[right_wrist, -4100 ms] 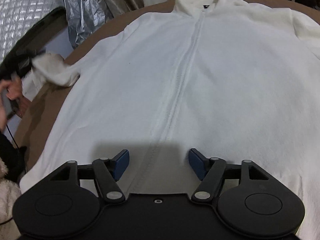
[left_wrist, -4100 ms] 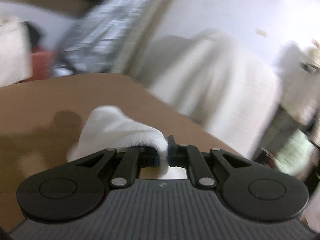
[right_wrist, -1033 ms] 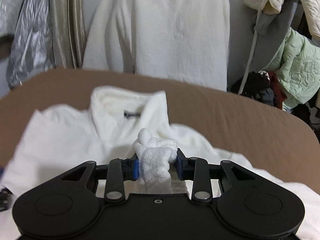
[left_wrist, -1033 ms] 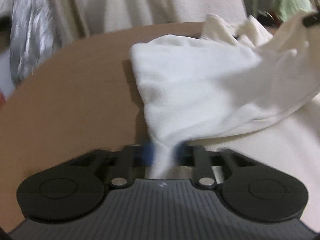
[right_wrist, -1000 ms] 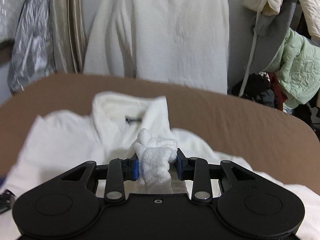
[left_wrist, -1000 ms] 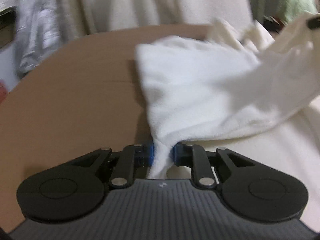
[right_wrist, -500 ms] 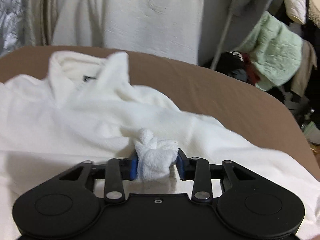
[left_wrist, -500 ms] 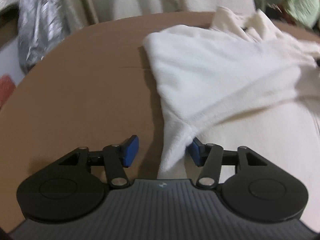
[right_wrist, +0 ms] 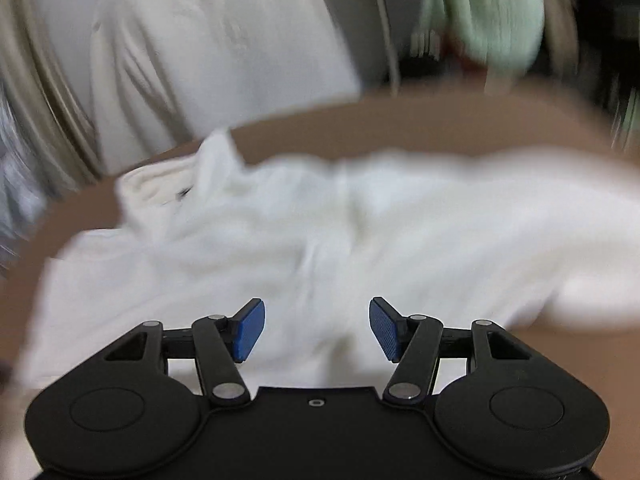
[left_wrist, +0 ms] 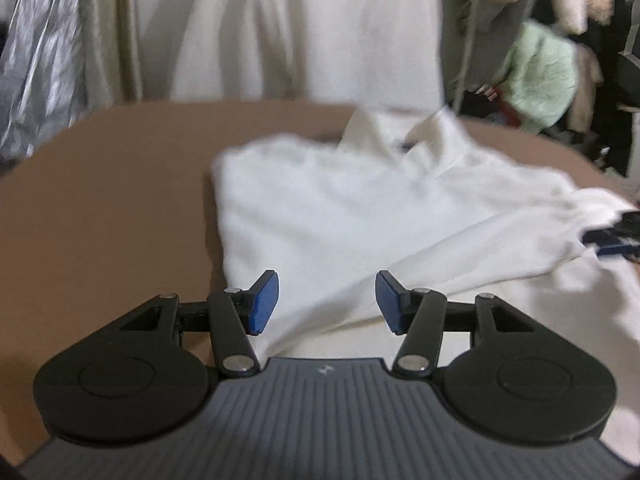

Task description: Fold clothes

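The white fleece jacket (left_wrist: 360, 216) lies partly folded on the brown desk (left_wrist: 100, 208), soft, light and floppy, best pinched at a hem or cuff, while the left tool (left_wrist: 326, 300) hovers parted and empty and the right tool (right_wrist: 316, 330) is opening, gripping nothing.

White fleece jacket (left_wrist: 360, 208) lies on brown table (left_wrist: 100, 208)

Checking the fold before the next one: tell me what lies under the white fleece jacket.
The white fleece jacket lies on a brown table, which shows around it. A folded-in sleeve lies across the jacket's body. Whatever lies beneath the fabric is covered.
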Demonstrator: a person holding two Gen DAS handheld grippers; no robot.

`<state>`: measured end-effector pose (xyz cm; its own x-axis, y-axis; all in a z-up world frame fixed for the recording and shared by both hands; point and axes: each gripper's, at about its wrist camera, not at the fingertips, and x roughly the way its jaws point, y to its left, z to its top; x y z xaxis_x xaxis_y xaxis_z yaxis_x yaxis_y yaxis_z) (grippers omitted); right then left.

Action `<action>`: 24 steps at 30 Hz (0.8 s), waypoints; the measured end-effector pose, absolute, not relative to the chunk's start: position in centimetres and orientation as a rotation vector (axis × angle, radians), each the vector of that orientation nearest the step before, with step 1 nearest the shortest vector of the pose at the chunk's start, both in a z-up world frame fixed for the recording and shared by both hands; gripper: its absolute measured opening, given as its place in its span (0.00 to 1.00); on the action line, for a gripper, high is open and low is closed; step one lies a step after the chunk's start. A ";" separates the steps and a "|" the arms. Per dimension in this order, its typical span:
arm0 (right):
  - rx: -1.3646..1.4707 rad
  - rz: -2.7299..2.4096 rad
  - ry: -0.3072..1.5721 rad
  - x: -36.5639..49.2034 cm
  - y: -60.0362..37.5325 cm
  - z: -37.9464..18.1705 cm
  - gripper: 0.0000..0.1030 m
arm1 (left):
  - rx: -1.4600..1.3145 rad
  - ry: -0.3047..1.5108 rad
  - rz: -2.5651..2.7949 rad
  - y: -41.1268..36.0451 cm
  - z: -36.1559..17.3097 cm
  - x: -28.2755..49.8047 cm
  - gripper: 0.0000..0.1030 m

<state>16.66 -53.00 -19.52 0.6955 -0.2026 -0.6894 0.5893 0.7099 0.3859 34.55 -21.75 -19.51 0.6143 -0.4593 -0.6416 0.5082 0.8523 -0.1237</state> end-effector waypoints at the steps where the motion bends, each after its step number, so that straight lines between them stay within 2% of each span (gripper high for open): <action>1: 0.707 -0.465 0.665 16.5 -53.3 -20.7 0.62 | 0.052 0.750 -0.553 -21.8 -19.9 35.1 0.52; 4: 0.733 -0.470 0.615 17.1 -53.4 -22.8 0.68 | -0.007 0.780 -0.567 -21.4 -20.3 36.0 0.52; 6: 0.644 -0.467 0.592 18.2 -53.1 -22.2 0.67 | -0.019 0.783 -0.568 -21.1 -20.3 35.9 0.52; 8: 0.553 -0.458 0.582 19.3 -52.7 -21.3 0.24 | -0.050 0.766 -0.577 -20.4 -20.4 35.7 0.52; 9: 0.533 -0.456 0.579 19.3 -52.4 -20.6 0.07 | -0.083 0.749 -0.586 -20.1 -20.3 35.7 0.52; 11: 0.476 -0.505 0.585 18.4 -51.4 -19.0 0.07 | -0.119 0.734 -0.598 -19.9 -20.4 35.8 0.53; 14: 0.158 -0.565 0.683 18.8 -49.5 -18.7 0.10 | -0.047 0.774 -0.584 -20.8 -20.7 36.1 0.54; 17: 0.117 -0.521 0.752 18.6 -49.7 -20.2 0.12 | 0.114 0.762 -0.549 -22.3 -21.3 35.3 0.56; 20: 0.158 -0.537 0.670 16.1 -50.2 -20.2 0.26 | 0.240 0.744 -0.527 -23.6 -21.5 34.4 0.57; 21: 0.192 -0.549 0.656 15.1 -50.5 -20.3 0.35 | 0.236 0.732 -0.541 -23.7 -21.1 34.0 0.57; 24: 0.260 -0.575 0.649 11.7 -51.9 -20.5 0.38 | 0.178 0.698 -0.625 -23.9 -19.6 32.4 0.57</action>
<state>11.69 -51.92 -20.51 0.6491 -0.4212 -0.6334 0.5787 0.8139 0.0519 32.45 -23.94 -19.59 0.5933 -0.4767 -0.6486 0.5918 0.8045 -0.0499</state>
